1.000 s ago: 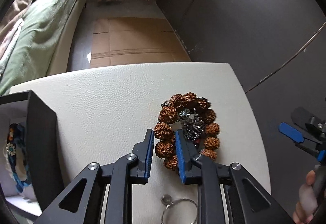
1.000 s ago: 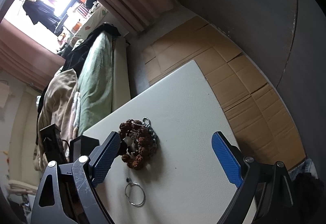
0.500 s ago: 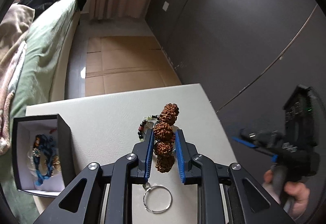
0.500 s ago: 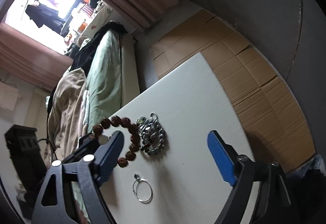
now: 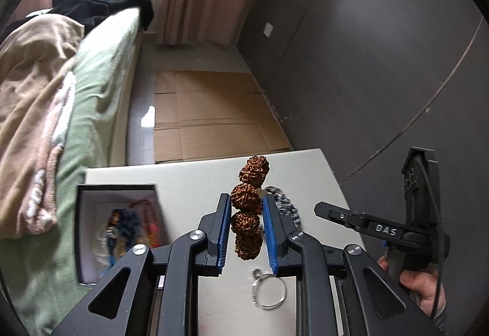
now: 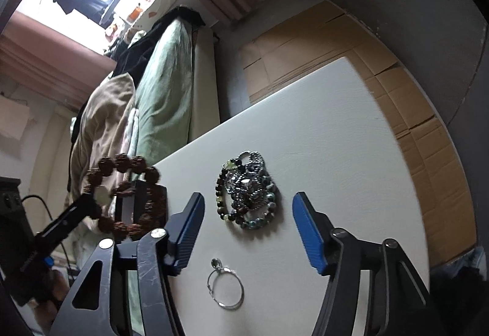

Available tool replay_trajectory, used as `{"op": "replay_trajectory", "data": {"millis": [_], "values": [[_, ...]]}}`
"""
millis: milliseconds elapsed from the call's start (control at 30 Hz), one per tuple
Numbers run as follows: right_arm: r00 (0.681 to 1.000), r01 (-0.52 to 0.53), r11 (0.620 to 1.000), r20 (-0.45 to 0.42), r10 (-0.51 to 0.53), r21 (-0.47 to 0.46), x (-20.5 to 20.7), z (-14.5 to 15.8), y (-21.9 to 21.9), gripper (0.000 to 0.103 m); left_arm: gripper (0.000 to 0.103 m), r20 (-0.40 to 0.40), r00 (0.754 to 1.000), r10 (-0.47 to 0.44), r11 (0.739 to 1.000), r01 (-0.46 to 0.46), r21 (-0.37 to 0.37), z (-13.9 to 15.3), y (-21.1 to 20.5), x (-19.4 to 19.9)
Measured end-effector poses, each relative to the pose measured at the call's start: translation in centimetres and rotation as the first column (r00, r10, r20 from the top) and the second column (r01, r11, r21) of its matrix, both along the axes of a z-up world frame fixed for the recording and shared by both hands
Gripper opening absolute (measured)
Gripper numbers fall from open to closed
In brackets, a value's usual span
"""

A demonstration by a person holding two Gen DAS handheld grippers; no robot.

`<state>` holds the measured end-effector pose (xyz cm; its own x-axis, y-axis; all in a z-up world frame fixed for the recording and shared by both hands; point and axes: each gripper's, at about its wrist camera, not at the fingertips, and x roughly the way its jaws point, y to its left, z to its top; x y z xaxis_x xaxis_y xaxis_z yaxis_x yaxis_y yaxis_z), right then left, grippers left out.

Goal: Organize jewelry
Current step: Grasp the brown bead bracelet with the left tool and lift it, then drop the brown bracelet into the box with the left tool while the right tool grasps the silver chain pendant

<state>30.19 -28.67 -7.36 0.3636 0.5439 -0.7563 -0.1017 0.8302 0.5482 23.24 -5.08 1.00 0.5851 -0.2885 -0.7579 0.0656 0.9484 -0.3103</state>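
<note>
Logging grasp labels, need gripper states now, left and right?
Left gripper: closed on the bracelet, lifted off the table.
Right gripper: open, holding nothing.

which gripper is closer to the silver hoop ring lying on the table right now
Right, as far as I can tell. The right gripper hangs open just above the silver hoop ring. The left gripper, shut on the brown bead bracelet, looks lifted farther off the table.
</note>
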Motion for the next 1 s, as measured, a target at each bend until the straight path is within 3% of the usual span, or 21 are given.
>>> {"op": "replay_trajectory", "data": {"millis": [267, 600, 733, 833, 867, 1000], "values": [[0.999, -0.05, 0.996, 0.006, 0.051, -0.069, 0.7, -1.1, 3.4, 0.051, 0.021, 0.009, 0.998, 0.058, 0.998, -0.058, 0.008, 0.6, 3.8, -1.3], [0.996, -0.068, 0.965, 0.046, 0.082, -0.252, 1.4, -2.6, 7.1, 0.05, 0.021, 0.006, 0.993, 0.115, 0.993, -0.115, 0.012, 0.7, 7.5, -2.7], [0.995, -0.056, 0.953, 0.061, 0.078, -0.297, 1.5, -2.6, 7.2, 0.029, 0.021, -0.007, 0.992, 0.126, 0.992, -0.126, 0.023, 0.2, 8.4, -3.1], [0.996, -0.052, 0.963, 0.061, 0.071, -0.266, 1.5, -2.5, 6.5, 0.022, 0.021, -0.024, 0.99, 0.136, 0.99, -0.136, 0.027, -0.5, 9.0, -3.3], [0.996, -0.051, 0.965, 0.058, 0.068, -0.256, 1.4, -2.3, 6.2, 0.006, 0.021, -0.032, 0.99, 0.14, 0.99, -0.139, 0.024, -0.9, 9.2, -3.3], [0.995, -0.06, 0.976, 0.063, 0.075, -0.21, 1.0, -1.6, 5.8, 0.006, 0.021, -0.067, 0.986, 0.153, 0.988, -0.153, 0.006, -2.6, 9.7, -3.3]]}}
